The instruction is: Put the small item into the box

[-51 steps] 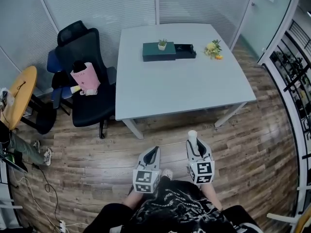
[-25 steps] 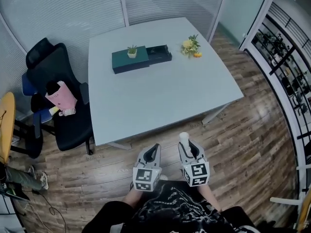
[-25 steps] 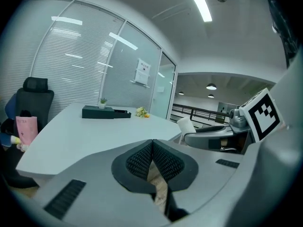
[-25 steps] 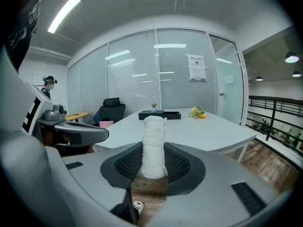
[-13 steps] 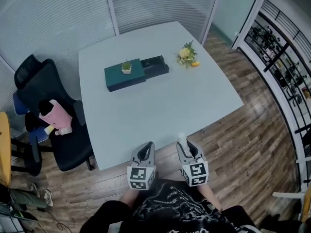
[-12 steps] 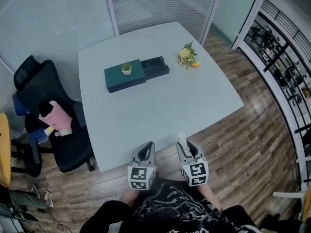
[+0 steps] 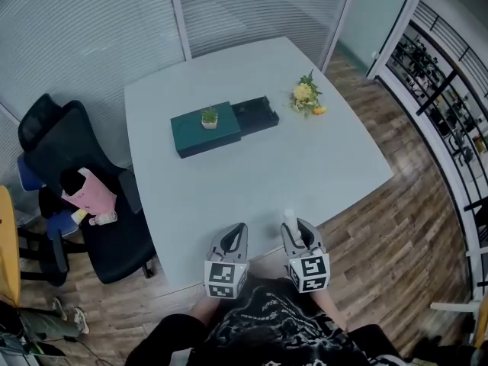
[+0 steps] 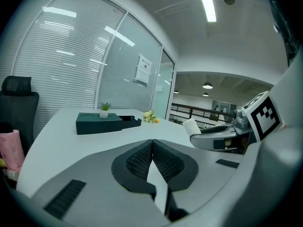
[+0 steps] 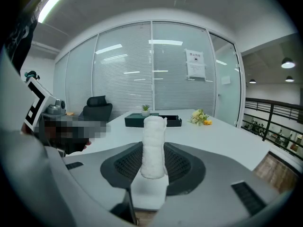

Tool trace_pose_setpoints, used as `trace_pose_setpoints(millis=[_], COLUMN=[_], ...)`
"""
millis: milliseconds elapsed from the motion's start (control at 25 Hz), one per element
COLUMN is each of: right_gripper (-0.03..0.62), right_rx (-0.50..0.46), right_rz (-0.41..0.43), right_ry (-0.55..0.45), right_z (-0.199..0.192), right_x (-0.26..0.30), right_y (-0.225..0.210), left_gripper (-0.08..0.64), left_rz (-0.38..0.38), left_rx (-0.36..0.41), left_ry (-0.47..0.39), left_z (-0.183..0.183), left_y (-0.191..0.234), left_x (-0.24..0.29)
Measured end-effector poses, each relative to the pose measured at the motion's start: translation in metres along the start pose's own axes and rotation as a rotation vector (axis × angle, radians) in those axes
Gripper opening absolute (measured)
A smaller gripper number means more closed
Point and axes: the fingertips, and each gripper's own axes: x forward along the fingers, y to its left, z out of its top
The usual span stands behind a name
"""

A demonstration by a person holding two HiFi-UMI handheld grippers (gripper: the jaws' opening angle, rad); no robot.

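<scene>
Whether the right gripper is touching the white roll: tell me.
Touching. In the right gripper view the white roll stands upright in the right gripper, both pads pressed against its sides.

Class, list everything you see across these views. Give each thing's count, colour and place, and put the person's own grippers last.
table: one, pale grey, centre of the room
box: one, dark green, far half of the table, black tray open at its right end
potted plant: one, green in a white pot, on top of the box
flowers: one bunch, yellow, on the table right of the box
office chair: one, black, left of the table
bag: one, pink, on the office chair
white roll: one, white, upright in the right gripper
left gripper: one, grey, jaws together, empty
right gripper: one, grey, clamping the white roll
</scene>
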Motion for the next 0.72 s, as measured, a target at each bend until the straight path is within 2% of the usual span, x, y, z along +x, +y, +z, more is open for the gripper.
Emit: trace_pose_setpoints(millis=[320,720], right_gripper=[0.143,0.143], right_rx=[-0.056,-0.05], right_rz=[0.017,0.076], right_ry=[0.002,0.019], right_z=[0.02,0.034], right_x=[0.025,0.041], right_y=[0.01,-0.004], left_gripper=[0.018,0.018], left_rz=[0.023,0.086], left_rx=[-0.015,-0.055], left_ry=[-0.087,-0.06], left_z=[0.028,0.03], left_y=[0.026,0.038], left_x=[0.009,0.027])
